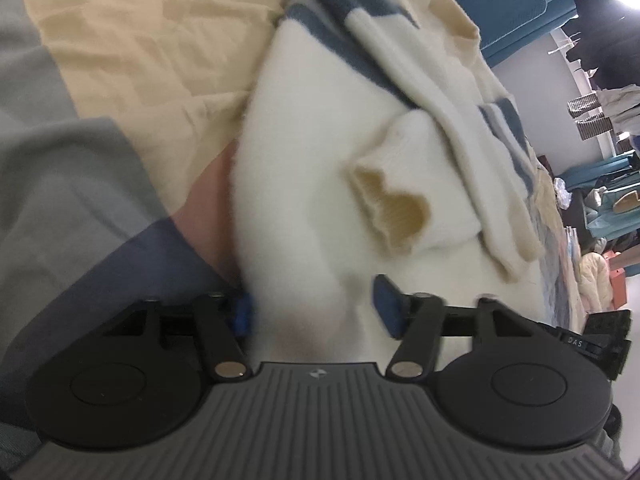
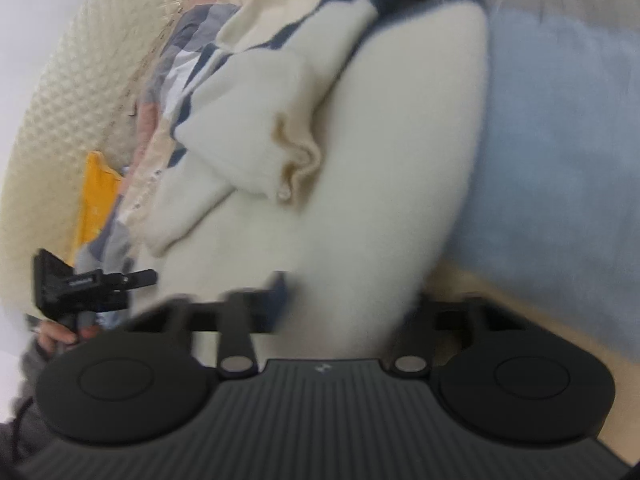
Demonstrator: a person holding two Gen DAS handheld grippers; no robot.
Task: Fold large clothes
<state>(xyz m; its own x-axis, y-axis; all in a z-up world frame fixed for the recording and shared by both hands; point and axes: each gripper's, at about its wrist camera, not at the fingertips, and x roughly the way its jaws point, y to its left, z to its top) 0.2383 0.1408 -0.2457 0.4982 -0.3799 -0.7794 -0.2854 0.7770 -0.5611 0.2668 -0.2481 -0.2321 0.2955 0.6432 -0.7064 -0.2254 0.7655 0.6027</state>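
Observation:
A fluffy white sweater (image 1: 304, 160) with blue stripes lies bunched on the bed, one sleeve cuff (image 1: 392, 208) folded onto its body. My left gripper (image 1: 314, 312) is shut on the sweater's near edge, with white fabric filling the gap between its blue pads (image 1: 386, 308). In the right wrist view the same sweater (image 2: 380, 180) and cuff (image 2: 296, 160) show. My right gripper (image 2: 348, 300) is shut on its hem. The right finger is hidden by fabric.
The bedsheet (image 1: 120, 60) is a patchwork of beige, grey, pink and blue (image 2: 560, 140). A quilted cream panel (image 2: 60, 100) and a yellow item (image 2: 96, 196) lie beyond the bed. A hand (image 2: 60, 334) holds the other gripper. A blue chair (image 1: 508, 0) and hanging clothes (image 1: 600, 60) stand further off.

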